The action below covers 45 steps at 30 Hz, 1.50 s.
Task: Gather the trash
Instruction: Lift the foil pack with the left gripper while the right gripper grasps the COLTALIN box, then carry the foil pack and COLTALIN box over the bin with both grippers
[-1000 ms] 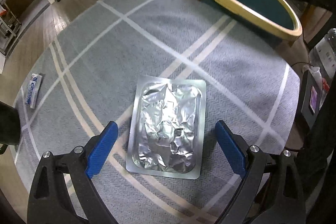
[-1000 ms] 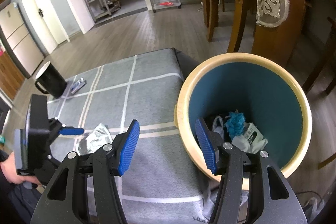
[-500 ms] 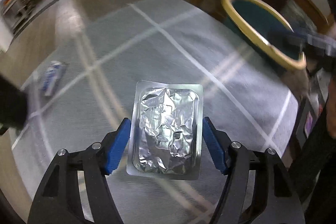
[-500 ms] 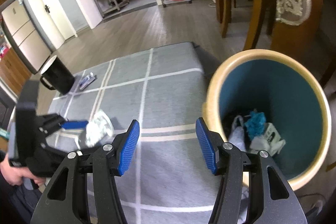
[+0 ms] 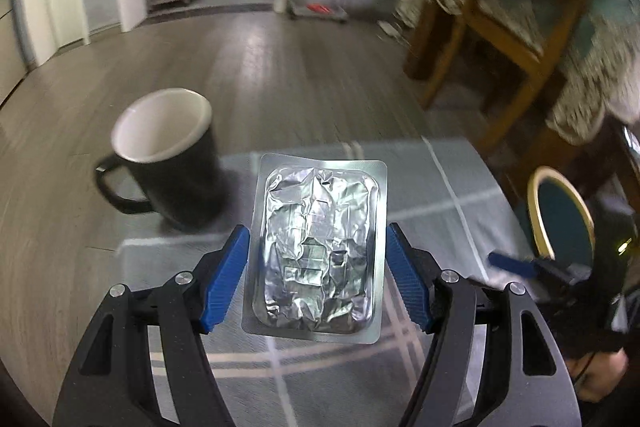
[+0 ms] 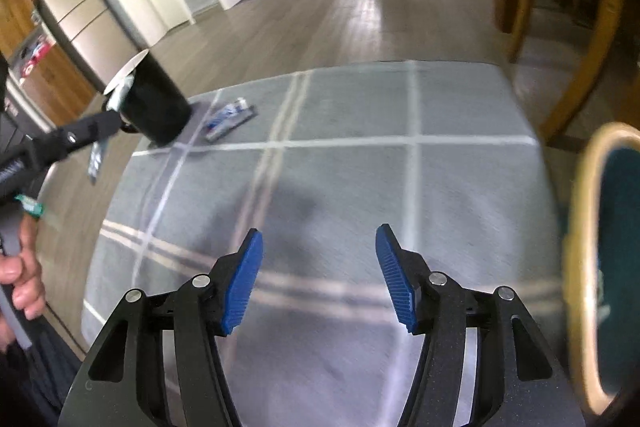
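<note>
A crumpled silver foil blister pack point(image 5: 320, 267) hangs clear of the table, and my left gripper point(image 5: 316, 229) is shut on its two long edges. A teal bin with a tan rim point(image 5: 536, 211) stands off the table's right edge and also shows in the right wrist view as the bin point(image 6: 580, 267). My right gripper point(image 6: 319, 230) hovers over the grey striped cloth point(image 6: 360, 187); its jaws are opening a little, with nothing between them. A blue and white tube wrapper point(image 6: 230, 117) lies near the far left corner.
A black mug with a white inside point(image 5: 168, 163) stands at the table's far left corner, seen again as the mug point(image 6: 156, 107). Wooden chairs point(image 6: 580, 27) stand beyond the table at the right. A person's hand point(image 6: 20, 279) grips the left tool.
My left gripper closed on the foil pack, lifted it off the cloth and swung toward the mug. My right gripper moved from above the bin to over the table.
</note>
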Tool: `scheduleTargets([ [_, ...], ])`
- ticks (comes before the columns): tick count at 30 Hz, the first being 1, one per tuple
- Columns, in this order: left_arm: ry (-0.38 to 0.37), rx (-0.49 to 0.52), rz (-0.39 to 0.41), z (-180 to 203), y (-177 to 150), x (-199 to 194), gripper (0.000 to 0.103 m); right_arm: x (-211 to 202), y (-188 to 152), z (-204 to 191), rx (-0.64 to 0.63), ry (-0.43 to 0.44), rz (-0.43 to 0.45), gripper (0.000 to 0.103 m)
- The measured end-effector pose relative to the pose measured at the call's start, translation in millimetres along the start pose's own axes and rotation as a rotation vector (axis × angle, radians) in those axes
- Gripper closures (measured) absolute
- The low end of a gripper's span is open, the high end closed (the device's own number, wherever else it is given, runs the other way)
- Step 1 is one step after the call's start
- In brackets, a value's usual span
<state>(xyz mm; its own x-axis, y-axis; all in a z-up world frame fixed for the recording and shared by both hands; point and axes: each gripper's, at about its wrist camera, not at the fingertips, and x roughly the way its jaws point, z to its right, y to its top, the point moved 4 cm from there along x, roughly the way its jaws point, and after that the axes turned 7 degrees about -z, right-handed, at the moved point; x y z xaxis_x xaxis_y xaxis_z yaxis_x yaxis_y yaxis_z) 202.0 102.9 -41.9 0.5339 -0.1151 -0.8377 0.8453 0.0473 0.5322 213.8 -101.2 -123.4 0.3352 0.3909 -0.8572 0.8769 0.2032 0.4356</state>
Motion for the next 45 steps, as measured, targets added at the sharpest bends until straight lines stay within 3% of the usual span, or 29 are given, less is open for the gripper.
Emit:
scheduleTargets([
  [7,-0.037,-0.107,0.123,-28.4,27.9,-37.2,0.035,40.0,44.5,-50.5,-0.006,0.049,-0.020,0.041],
  [15,-0.060,-0.189,0.206,-55.6,40.8,-66.2,0.035,86.6,93.8,-85.3,0.094,0.052,-0.022,0.038],
  [22,-0.094,-0.214,0.194,-63.0,39.6,-61.2,0.035,118.6,113.7,-98.4,0.120,-0.026,-0.030,0.034],
  [28,-0.119,-0.215,0.186,-59.1,42.3,-55.8,0.035,124.4,115.2,-109.4,0.031,-0.128,-0.012,0.033],
  [31,-0.124,-0.214,0.182,-60.0,42.0,-54.4,0.035,124.7,107.7,-114.1,-0.042,-0.181,-0.007,0.042],
  [33,-0.122,-0.213,0.180,-59.3,41.9,-53.4,0.035,120.6,99.9,-111.8,-0.091,-0.183,0.004,0.061],
  [35,-0.121,-0.214,0.179,-58.4,42.2,-52.3,0.035,112.9,91.0,-104.4,-0.122,-0.157,0.007,0.068],
  [40,-0.126,-0.203,0.172,-53.4,45.3,-49.2,0.035,95.8,76.2,-75.0,-0.101,-0.080,0.009,0.072],
  [45,-0.123,-0.167,0.164,-41.8,48.5,-45.8,0.035,71.4,66.1,-51.1,-0.083,-0.057,0.025,0.073],
])
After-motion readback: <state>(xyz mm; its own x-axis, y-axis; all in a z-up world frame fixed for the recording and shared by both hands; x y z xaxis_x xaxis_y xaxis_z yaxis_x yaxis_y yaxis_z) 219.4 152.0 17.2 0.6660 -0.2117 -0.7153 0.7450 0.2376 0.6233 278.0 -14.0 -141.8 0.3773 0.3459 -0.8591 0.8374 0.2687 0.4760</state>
